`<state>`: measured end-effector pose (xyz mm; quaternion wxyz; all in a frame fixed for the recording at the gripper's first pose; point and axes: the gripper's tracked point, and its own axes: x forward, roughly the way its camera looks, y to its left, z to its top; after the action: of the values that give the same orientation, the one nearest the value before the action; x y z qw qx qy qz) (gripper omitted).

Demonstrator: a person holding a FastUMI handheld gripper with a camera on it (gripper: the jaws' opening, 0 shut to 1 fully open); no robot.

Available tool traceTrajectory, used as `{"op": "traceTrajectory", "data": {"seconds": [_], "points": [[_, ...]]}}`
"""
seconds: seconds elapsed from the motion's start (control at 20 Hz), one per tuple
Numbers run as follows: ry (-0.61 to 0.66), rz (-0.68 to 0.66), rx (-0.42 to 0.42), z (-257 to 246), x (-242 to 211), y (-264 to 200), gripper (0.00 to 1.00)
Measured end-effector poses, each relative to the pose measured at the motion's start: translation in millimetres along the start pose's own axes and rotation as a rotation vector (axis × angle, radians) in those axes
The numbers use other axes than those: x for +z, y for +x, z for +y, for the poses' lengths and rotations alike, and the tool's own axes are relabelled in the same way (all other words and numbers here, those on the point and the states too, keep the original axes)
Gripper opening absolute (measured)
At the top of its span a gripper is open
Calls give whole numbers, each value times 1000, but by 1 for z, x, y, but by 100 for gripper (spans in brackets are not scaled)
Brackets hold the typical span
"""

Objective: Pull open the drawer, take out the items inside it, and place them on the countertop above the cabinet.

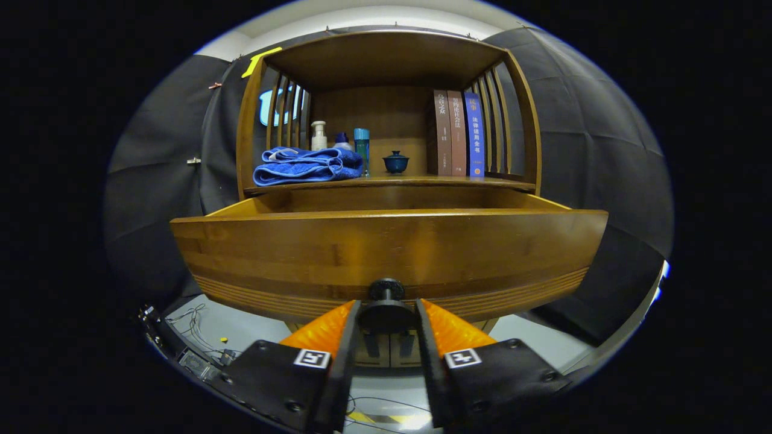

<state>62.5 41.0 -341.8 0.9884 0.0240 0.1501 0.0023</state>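
A wooden drawer (pixel 386 253) stands pulled out of the cabinet toward me, its front panel wide across the view. Its dark round knob (pixel 386 289) sits between my fingertips, and my gripper (pixel 386 313) is shut on it, one finger pressing each side. From this low angle the front panel hides the inside of the drawer. Above the drawer runs the countertop (pixel 422 179), a shelf under a wooden canopy with slatted sides.
On the countertop lie a folded blue towel (pixel 304 166), a white pump bottle (pixel 318 135), a teal bottle (pixel 361 144), a small blue lidded cup (pixel 395 163) and three upright books (pixel 458 132). Cables and small devices (pixel 193 355) lie on the floor down left.
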Motion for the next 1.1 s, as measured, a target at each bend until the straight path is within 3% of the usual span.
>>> {"op": "traceTrajectory", "data": {"seconds": [0.15,0.4,0.75,0.9,1.1], "points": [[23,61,8,1,-14,-11,100],[17,91,11,-4,3,-38,100],[13,127,26,-14,78,-68,100],[11,199,22,-20,103,-56,100],[138,367,38,-22,117,-17,100]]}}
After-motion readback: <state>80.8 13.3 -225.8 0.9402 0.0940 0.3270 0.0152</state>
